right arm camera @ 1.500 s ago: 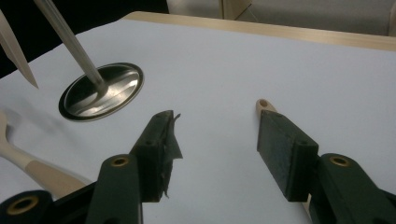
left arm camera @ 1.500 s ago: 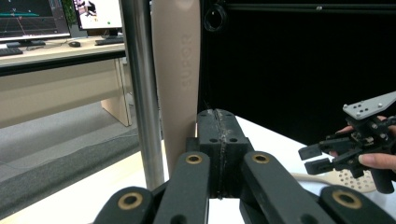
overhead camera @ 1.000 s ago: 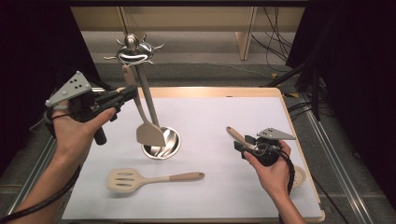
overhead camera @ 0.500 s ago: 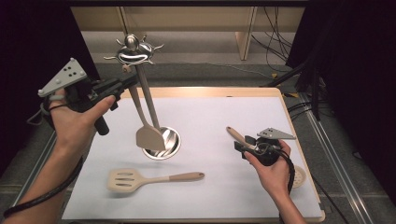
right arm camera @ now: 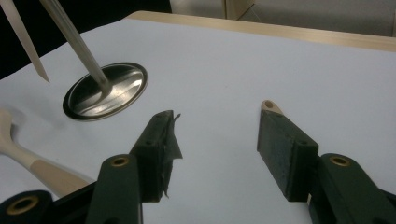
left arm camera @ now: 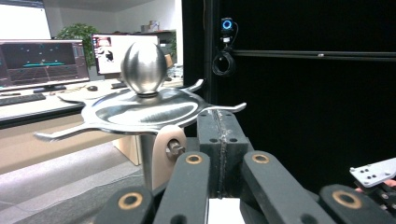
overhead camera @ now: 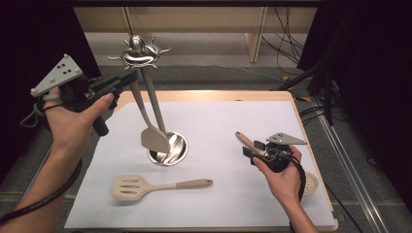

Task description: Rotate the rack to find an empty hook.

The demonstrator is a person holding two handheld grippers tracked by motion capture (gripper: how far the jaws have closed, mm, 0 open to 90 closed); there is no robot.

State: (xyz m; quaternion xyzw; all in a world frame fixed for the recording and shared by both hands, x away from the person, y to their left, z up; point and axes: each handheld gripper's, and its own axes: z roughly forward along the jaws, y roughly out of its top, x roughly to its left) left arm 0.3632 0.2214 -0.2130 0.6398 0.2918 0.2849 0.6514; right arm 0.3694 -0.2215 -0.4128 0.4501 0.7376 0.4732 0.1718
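Note:
A steel utensil stand [overhead camera: 167, 148] rises from a round base to a hooked top [overhead camera: 138, 51] [left arm camera: 144, 105]. A beige spatula [overhead camera: 154, 138] hangs upright beside the pole, and a hook passes through the hole in its handle end [left arm camera: 168, 147]. My left gripper [overhead camera: 127, 81] [left arm camera: 217, 135] is shut, jaws pressed together, right beside that handle end. My right gripper [overhead camera: 253, 151] [right arm camera: 217, 140] is open and low over the white mat. A beige handle tip [right arm camera: 268, 106] [overhead camera: 241, 137] pokes out past its right jaw.
A slotted beige spatula [overhead camera: 160, 185] [right arm camera: 28, 161] lies on the mat in front of the stand. A pale perforated round head [overhead camera: 309, 184] sits by the table's right edge behind my right hand. The wooden table edge [overhead camera: 209, 94] runs along the back.
My left gripper has moved up and slightly back beside the top of the stand, with the hanging spatula's handle end at the hook. The right gripper has stayed put.

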